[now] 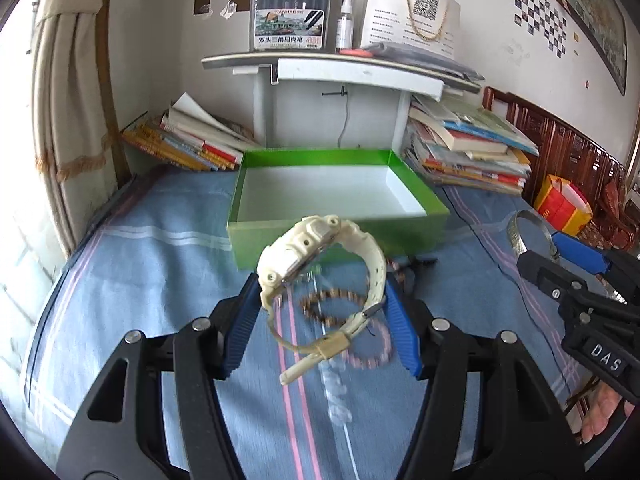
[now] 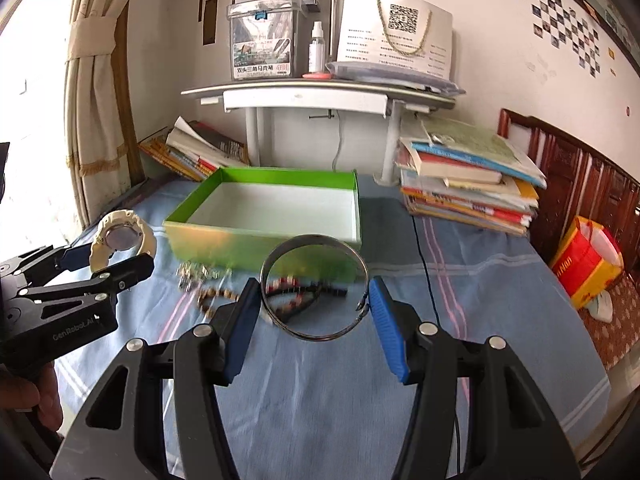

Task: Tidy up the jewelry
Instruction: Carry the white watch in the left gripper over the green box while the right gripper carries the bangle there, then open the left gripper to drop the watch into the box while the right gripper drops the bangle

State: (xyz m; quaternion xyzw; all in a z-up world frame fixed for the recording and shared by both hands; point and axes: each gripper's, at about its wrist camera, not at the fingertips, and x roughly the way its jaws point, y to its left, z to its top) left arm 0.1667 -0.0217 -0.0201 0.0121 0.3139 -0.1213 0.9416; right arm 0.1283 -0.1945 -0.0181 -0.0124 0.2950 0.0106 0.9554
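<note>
My left gripper [image 1: 320,300] is shut on a cream wristwatch [image 1: 316,256] and holds it above the blue cloth, just in front of the open green box [image 1: 336,236]. It also shows in the right wrist view [image 2: 100,260], watch [image 2: 120,238] at the left. My right gripper [image 2: 314,300] is shut on a silver bangle [image 2: 316,286], held above the cloth in front of the green box [image 2: 264,240]. It also shows at the right of the left wrist view [image 1: 540,252] with the bangle [image 1: 528,228]. The box is empty.
Beaded bracelets [image 1: 332,308] and a pink one [image 1: 372,348] lie on the striped blue cloth [image 1: 160,280]. More bracelets [image 2: 296,296] and small metal pieces [image 2: 196,272] lie before the box. Book stacks [image 2: 468,180] flank a white shelf [image 2: 316,96]. A red-yellow bag [image 2: 584,260] stands at the right.
</note>
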